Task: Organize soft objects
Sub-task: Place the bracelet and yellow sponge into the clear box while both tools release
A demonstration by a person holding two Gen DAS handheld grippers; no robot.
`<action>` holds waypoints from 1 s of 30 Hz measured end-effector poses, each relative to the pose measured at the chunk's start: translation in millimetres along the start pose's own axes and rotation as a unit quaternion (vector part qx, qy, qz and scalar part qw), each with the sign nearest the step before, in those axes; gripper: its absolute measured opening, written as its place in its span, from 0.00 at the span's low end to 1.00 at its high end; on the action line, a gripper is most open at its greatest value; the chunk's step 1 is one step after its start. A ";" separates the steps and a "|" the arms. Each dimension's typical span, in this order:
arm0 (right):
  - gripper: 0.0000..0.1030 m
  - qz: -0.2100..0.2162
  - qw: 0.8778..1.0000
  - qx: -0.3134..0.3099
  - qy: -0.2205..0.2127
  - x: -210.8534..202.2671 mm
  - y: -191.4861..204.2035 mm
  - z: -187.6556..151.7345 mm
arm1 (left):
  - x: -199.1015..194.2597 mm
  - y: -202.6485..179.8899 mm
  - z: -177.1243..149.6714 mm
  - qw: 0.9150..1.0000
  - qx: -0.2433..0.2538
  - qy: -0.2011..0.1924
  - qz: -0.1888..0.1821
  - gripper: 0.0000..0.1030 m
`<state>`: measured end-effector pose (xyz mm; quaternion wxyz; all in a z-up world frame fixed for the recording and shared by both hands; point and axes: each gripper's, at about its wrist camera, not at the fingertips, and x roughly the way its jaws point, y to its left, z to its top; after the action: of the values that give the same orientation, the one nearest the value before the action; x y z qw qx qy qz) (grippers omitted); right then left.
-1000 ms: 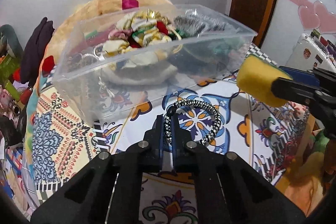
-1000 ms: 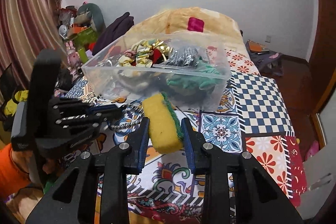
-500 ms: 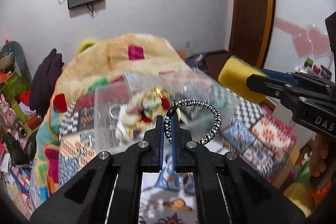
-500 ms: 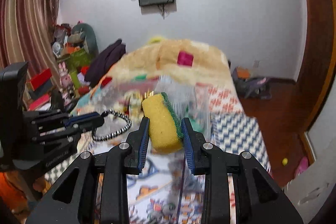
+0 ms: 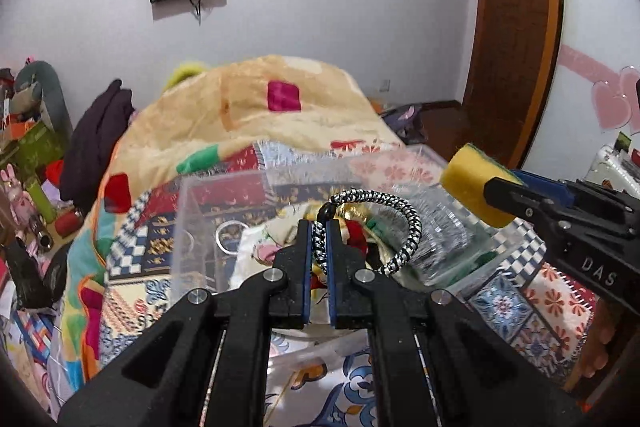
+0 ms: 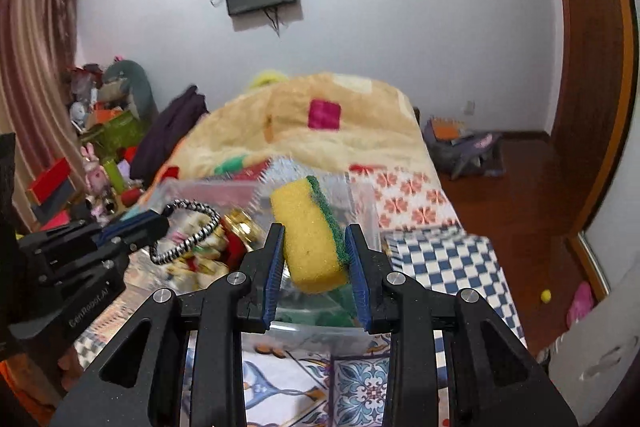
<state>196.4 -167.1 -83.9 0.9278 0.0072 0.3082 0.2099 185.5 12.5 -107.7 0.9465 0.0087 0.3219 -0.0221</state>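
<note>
Sponge's (image 6: pixel 310 235) green backing: right view only.

We are bringing both grippers in over the clear bin (image 5: pixel 224 227) after lifting them off the patterned bedspread (image 6: pixel 440 259). The braided hair tie (image 5: pixel 372 231) and the sponge (image 6: pixel 310 233) are now hanging above the bin's contents rather than before its front wall.

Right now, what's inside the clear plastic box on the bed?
The clear box holds colourful fabric scrunchies, a metal ring and something green. The grippers and their loads cover the rest.
</note>
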 end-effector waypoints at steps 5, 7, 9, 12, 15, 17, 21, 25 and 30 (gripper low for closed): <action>0.27 -0.015 0.999 -0.010 0.029 16.5 0.0 -10.3 | 21.7 -0.9 -5.9 0.999 -0.003 0.033 -0.009 0.05; 0.29 -0.018 0.999 -0.015 0.036 18.9 2.2 -12.6 | 23.5 -1.5 -8.1 0.999 -0.007 0.038 -0.012 0.05; 0.30 -0.023 0.999 -0.018 0.037 17.6 1.9 -13.3 | 22.8 -0.9 -9.4 0.999 -0.009 0.040 -0.015 0.10; 0.39 -0.016 0.999 -0.014 0.041 14.5 -0.5 -11.1 | 18.0 0.0 -10.5 0.999 -0.013 0.039 -0.021 0.22; 0.44 -0.001 0.999 -0.006 0.044 10.8 -1.9 -9.4 | 6.0 -0.6 -10.9 0.999 -0.012 0.028 -0.025 0.31; 0.50 -0.002 0.999 -0.009 0.038 4.7 0.0 -7.4 | -3.7 -1.1 -10.5 0.999 -0.010 0.021 -0.031 0.32; 0.54 0.000 1.000 -0.017 0.017 -12.3 5.9 -1.4 | -30.5 -2.3 -6.2 0.999 -0.006 0.001 -0.043 0.32; 0.54 0.007 1.000 -0.023 -0.009 -34.8 11.8 8.1 | -63.9 -2.0 2.9 0.998 -0.007 -0.029 -0.050 0.36; 0.54 0.015 0.998 -0.025 -0.050 -70.8 18.3 19.5 | -110.2 -1.6 15.3 0.996 -0.012 -0.075 -0.052 0.47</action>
<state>149.5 -176.0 -25.2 0.9386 -0.0004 0.2563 0.2311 107.5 14.5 -28.4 0.9655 -0.0213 0.2506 -0.0678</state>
